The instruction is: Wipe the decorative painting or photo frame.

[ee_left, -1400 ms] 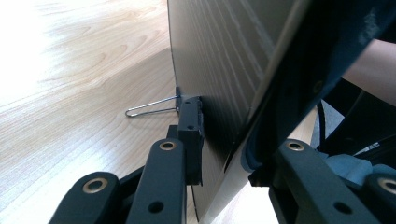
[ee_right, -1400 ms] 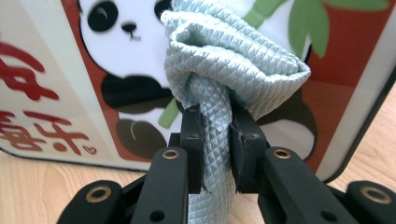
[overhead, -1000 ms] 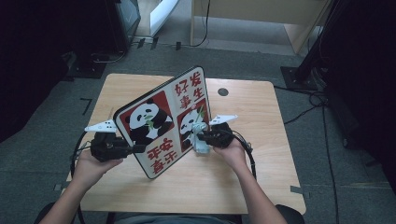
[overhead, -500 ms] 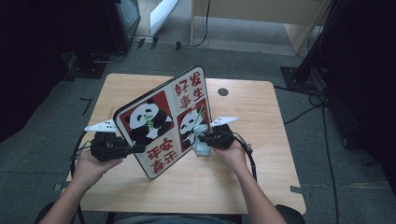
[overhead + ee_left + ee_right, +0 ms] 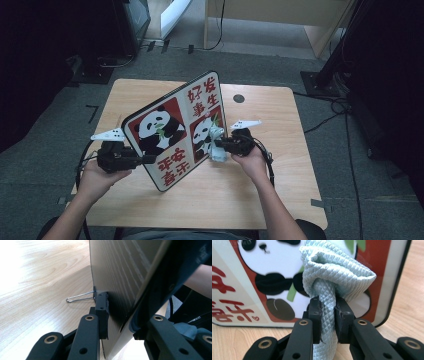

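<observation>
Against red panda board (image 5: 257, 290), pale-blue quilted cloth (image 5: 332, 272) bunched btwn right gripper (image 5: 327, 312) jaws

A panda board (image 5: 175, 132) stands on edge, tilted, near the middle of the table (image 5: 280, 170), running from near the front left toward the far edge. The left gripper (image 5: 145, 160) clamps the board's left edge, just beside a wire stand (image 5: 80, 297) on the tabletop. Right of the board, the right gripper (image 5: 220, 146) pinches a cloth (image 5: 216, 142) that touches the board's face.
</observation>
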`<state>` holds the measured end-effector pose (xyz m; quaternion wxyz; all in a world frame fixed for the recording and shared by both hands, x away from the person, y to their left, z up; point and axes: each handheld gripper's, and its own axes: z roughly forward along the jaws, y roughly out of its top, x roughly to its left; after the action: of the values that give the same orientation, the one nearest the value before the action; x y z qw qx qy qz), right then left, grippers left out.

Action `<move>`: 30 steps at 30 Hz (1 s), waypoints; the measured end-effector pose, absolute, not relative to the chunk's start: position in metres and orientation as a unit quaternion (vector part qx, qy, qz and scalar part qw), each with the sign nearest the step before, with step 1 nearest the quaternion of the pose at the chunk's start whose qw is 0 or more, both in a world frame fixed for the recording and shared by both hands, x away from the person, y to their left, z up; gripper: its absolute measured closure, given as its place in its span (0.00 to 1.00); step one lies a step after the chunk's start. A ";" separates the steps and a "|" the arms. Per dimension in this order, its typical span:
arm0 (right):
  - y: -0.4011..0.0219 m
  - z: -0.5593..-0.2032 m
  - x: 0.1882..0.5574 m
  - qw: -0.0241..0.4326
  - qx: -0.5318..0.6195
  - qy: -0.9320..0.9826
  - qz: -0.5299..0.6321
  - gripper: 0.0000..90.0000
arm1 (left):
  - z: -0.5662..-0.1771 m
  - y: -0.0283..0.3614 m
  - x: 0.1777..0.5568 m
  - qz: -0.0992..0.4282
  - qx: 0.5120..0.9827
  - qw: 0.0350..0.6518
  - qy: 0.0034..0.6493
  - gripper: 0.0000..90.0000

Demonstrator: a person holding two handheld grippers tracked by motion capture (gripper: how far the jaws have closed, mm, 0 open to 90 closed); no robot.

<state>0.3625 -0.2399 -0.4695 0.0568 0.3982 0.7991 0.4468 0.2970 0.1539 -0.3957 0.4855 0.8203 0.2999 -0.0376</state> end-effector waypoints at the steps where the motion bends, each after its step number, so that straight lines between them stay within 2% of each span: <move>1: -0.240 -0.467 0.362 0.060 0.396 0.799 0.448 0.87 | -0.396 0.154 0.297 -0.038 0.820 0.485 0.300 0.81; 15: -0.231 -0.426 0.359 0.075 0.357 0.805 0.469 0.87 | -0.397 0.154 0.297 -0.041 0.819 0.486 0.301 0.81; 30: -0.210 -0.361 0.362 0.078 0.305 0.808 0.499 0.87 | -0.398 0.153 0.293 -0.040 0.815 0.489 0.308 0.81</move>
<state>0.3619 -0.2096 -0.3610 0.0781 0.3052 0.8075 0.4986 0.2932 0.1530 -0.3977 0.4887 0.8151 0.3084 -0.0404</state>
